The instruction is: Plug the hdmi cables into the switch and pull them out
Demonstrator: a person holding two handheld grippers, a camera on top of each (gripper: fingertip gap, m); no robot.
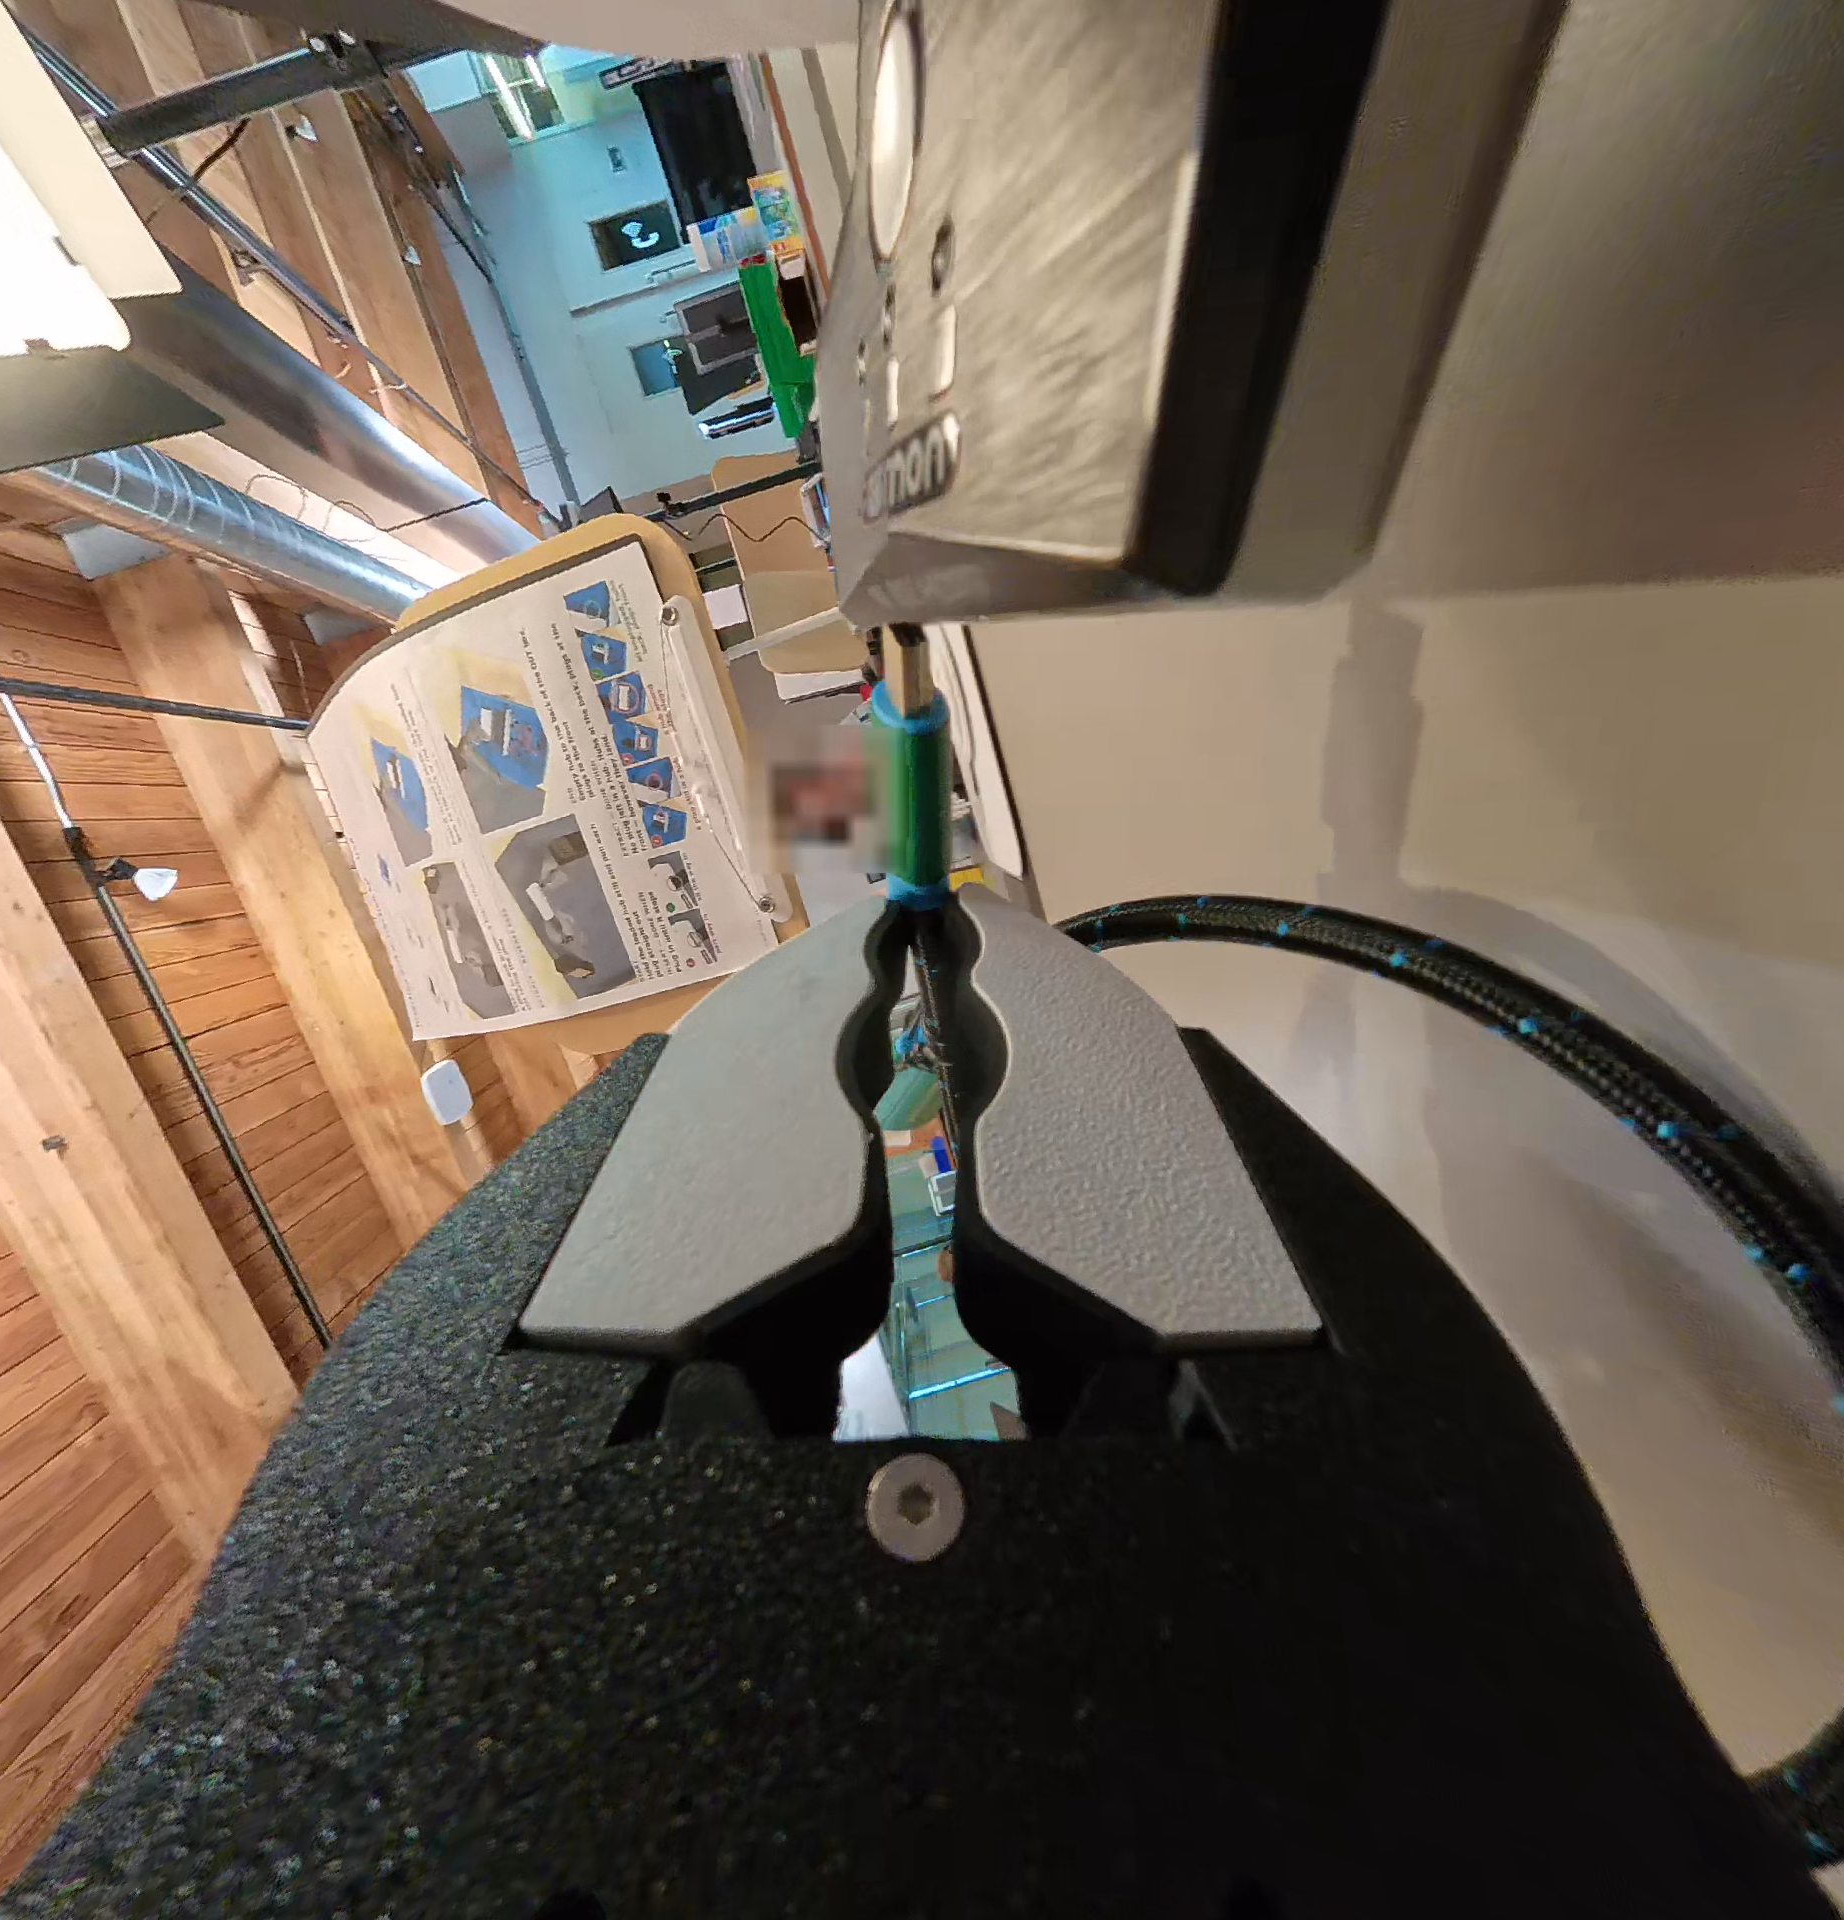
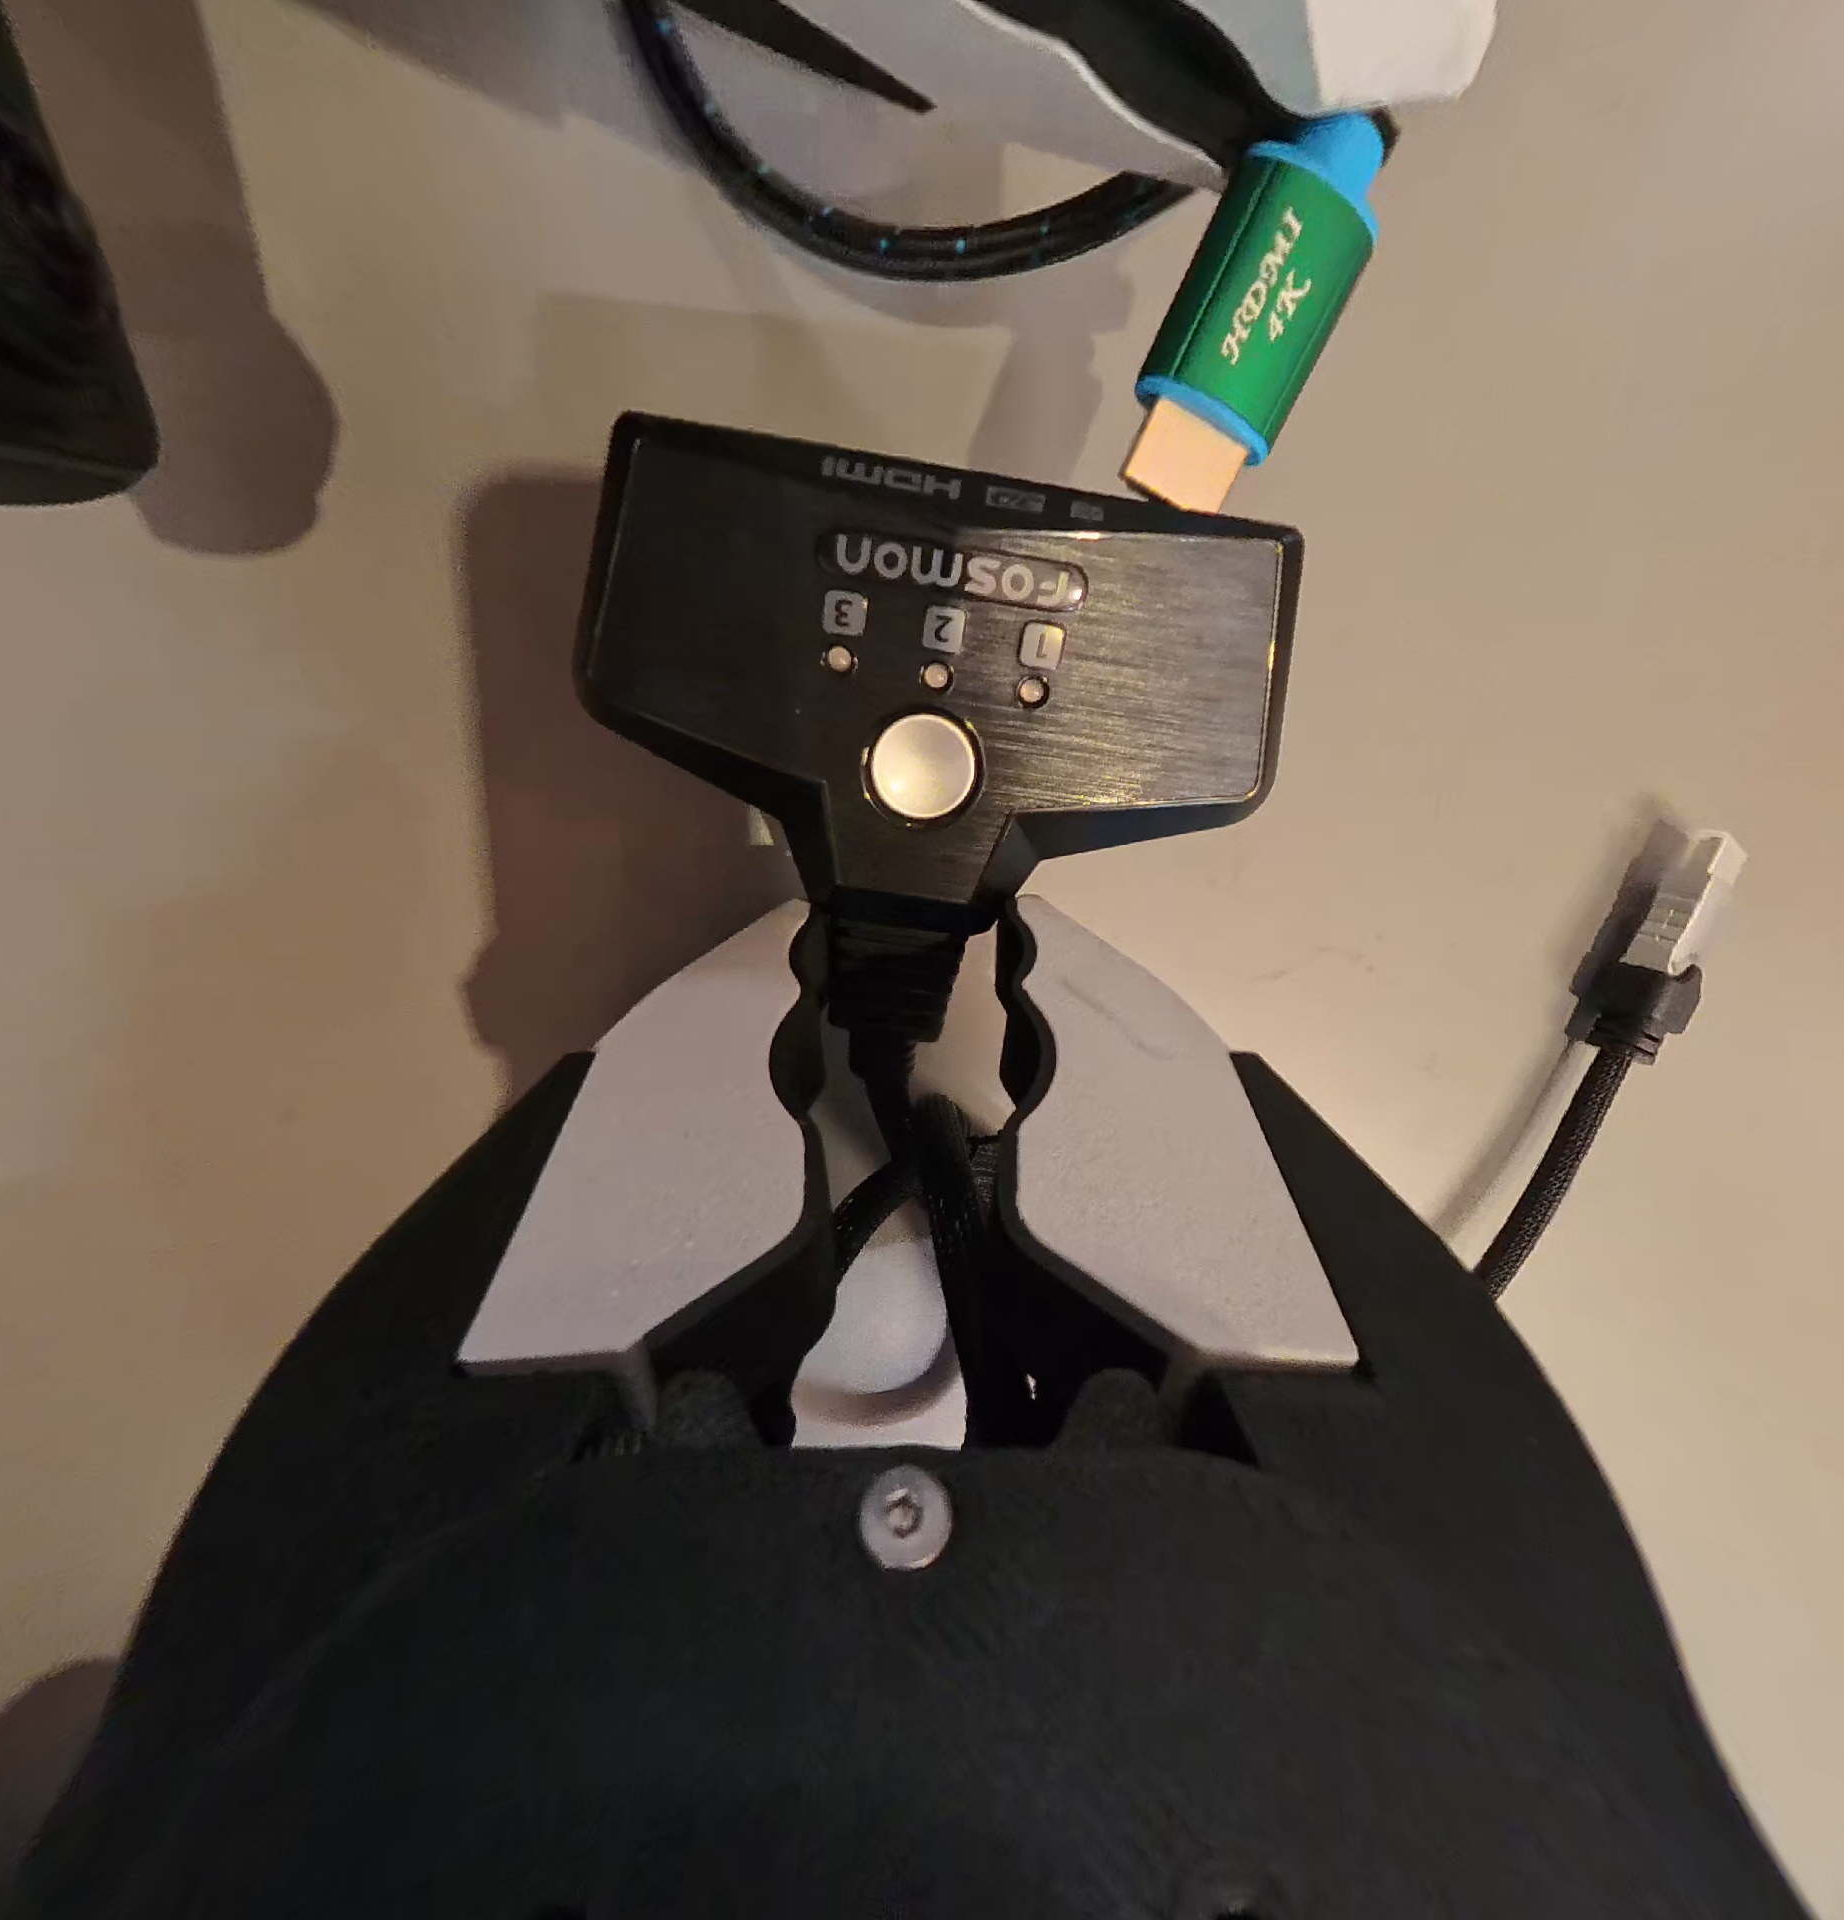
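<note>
My left gripper (image 1: 923, 920) is shut on a black braided cable with blue flecks (image 1: 1417, 966), just behind its green plug (image 1: 910, 800). The plug's metal tip meets the rear edge of a black switch box (image 1: 1053, 312). In the right wrist view my right gripper (image 2: 902, 925) is shut on the ribbed neck of that switch box (image 2: 1001, 665) and holds it over the table. The green plug (image 2: 1261, 301) comes in slanted from the upper right, its gold tip (image 2: 1178, 468) at the box's rear right corner. The left gripper's fingers (image 2: 1105, 83) show at the top.
A second black braided cable with a grey connector (image 2: 1666, 914) lies on the pale table (image 2: 274, 727) to the right. A dark object (image 2: 35, 312) sits at the far left. A board with a printed sheet (image 1: 544, 800) stands beyond the table. Across from one pair of fingers to the other is roughly 12 cm.
</note>
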